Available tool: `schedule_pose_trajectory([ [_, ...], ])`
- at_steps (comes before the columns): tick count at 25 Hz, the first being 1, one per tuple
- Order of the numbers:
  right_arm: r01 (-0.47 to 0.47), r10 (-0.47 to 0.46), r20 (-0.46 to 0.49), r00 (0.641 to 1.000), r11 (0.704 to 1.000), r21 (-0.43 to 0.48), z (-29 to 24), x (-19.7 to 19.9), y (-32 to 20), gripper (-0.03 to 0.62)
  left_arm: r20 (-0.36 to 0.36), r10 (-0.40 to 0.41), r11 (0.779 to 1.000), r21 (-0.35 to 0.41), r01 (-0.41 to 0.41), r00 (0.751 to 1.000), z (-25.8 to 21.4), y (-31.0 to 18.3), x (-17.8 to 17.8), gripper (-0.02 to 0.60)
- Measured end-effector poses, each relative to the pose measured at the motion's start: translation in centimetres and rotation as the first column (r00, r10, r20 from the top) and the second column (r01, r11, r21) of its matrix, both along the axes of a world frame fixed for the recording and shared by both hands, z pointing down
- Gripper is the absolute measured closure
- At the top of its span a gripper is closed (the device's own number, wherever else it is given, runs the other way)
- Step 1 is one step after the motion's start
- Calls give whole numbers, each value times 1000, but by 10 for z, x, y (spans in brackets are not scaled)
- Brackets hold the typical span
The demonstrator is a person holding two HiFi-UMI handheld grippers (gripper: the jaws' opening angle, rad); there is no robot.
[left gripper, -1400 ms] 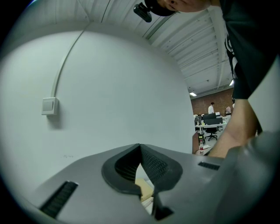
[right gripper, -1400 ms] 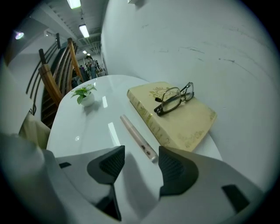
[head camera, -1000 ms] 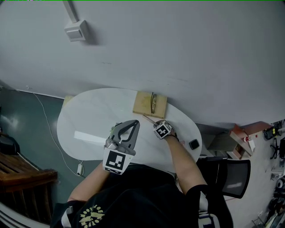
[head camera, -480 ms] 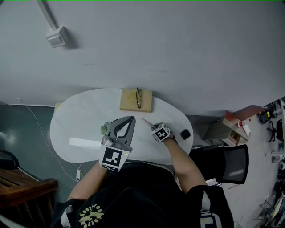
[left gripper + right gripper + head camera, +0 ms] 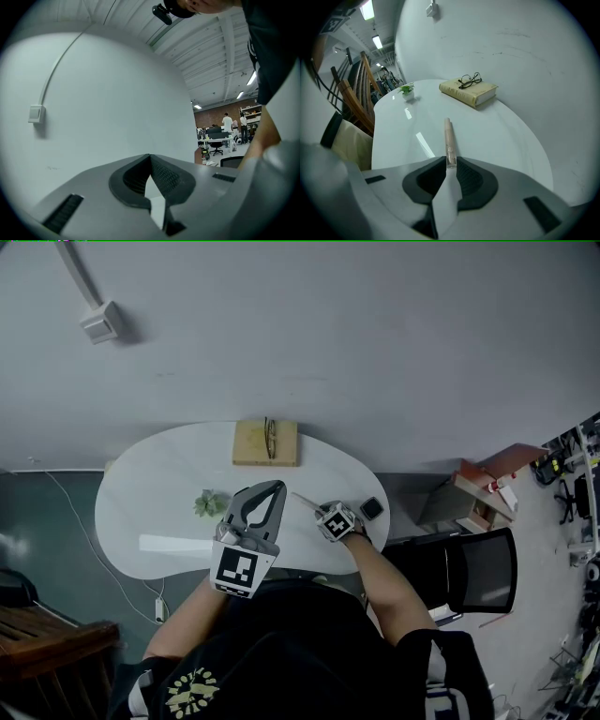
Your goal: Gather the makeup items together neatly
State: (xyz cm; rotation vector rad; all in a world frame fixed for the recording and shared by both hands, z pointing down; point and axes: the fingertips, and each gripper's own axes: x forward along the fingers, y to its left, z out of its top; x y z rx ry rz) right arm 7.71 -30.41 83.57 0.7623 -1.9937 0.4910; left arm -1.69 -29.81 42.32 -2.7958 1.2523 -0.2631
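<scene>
My right gripper (image 5: 450,161) is shut on the near end of a slim beige makeup pencil (image 5: 449,137), which sticks out ahead over the white table (image 5: 501,136). In the head view the right gripper (image 5: 324,513) holds the pencil (image 5: 304,500) low over the table's right part, pointing up-left. A small black compact (image 5: 372,508) lies just right of it near the table's right end. My left gripper (image 5: 273,487) is raised above the table's middle, shut with nothing in it. In its own view the left gripper (image 5: 150,157) faces the grey wall.
A tan book (image 5: 265,442) with glasses (image 5: 469,79) on it lies at the table's far edge. A small green plant (image 5: 208,504) stands left of my left gripper. A black chair (image 5: 466,570) and boxes stand to the right of the table.
My right gripper has carried the pencil to the right, away from the book and nearer the black compact. The left gripper has shifted right, uncovering the plant.
</scene>
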Motion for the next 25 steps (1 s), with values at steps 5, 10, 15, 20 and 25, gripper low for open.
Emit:
schedule_pose_trajectory([
  [5,5,-5,5,1000,1000,-19,2,10,20,510,-3,-22,1000,-8,22,1000,2,16,8,569],
  [10,25,-25,-17,1000,999,-20,3,21,39,510,-14,-55,998,-6,55,998,2,34,14,569],
  [15,32,-32,-48,998,999,-3,7,28,48,510,-2,-87,996,-22,86,996,8,52,17,569],
  [20,-122,121,-47,992,992,-16,14,46,45,510,8,-119,992,-33,119,993,14,68,19,569],
  [25,-156,156,-26,987,988,-11,14,50,45,510,20,-141,989,-40,141,990,17,80,21,569],
])
